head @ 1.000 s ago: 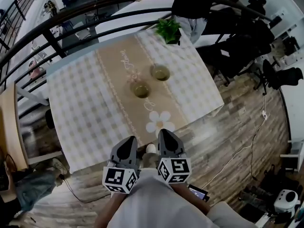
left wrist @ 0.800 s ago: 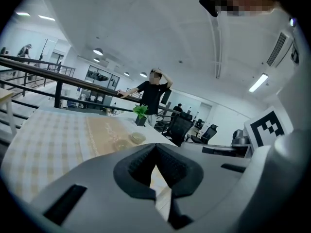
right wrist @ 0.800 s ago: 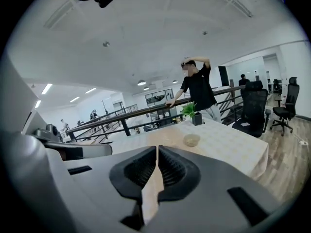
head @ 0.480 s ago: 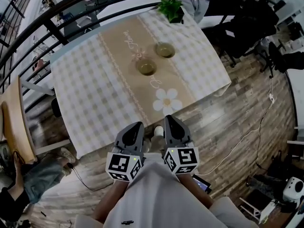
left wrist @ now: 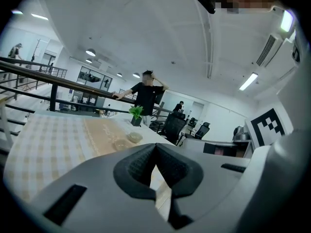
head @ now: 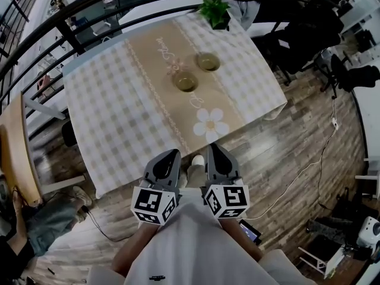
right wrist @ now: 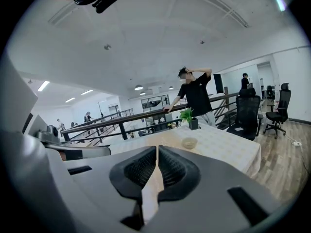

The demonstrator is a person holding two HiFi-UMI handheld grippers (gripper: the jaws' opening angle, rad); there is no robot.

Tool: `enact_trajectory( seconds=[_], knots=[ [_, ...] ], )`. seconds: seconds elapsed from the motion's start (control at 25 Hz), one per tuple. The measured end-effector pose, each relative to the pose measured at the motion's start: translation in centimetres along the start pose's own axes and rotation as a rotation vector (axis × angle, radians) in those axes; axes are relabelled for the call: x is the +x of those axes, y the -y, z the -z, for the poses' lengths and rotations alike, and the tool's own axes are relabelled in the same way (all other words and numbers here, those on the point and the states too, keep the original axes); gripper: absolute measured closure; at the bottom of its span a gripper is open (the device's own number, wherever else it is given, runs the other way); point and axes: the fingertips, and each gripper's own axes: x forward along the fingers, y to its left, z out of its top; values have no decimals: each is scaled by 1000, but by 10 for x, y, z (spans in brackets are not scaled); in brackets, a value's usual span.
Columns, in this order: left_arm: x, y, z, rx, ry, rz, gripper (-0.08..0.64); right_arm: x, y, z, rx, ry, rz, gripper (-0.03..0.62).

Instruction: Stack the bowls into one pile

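A small round greenish bowl and a second such bowl were set apart on the checked-cloth surface. The left gripper and right gripper were held off its near edge, fingers pressed together, empty.

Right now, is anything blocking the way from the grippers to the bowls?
Nothing visible. Only bare tablecloth lies between the left gripper, the right gripper and the near bowl, or between it and the far bowl.
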Motion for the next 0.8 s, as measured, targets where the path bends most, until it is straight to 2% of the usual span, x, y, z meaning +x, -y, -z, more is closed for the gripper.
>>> enact_trajectory(
  seconds=[0.28, 0.52, 0.8],
  knots=[
    [5, -12, 3, -12, -22, 2, 541, 14, -1, 0, -3, -7, 7, 552],
    [31, -25, 12, -28, -76, 5, 541, 41, 5, 3, -9, -21, -10, 552],
    [73, -47, -6, -44, -75, -37, 541, 93, 21, -9, -21, -50, -46, 552]
  ],
)
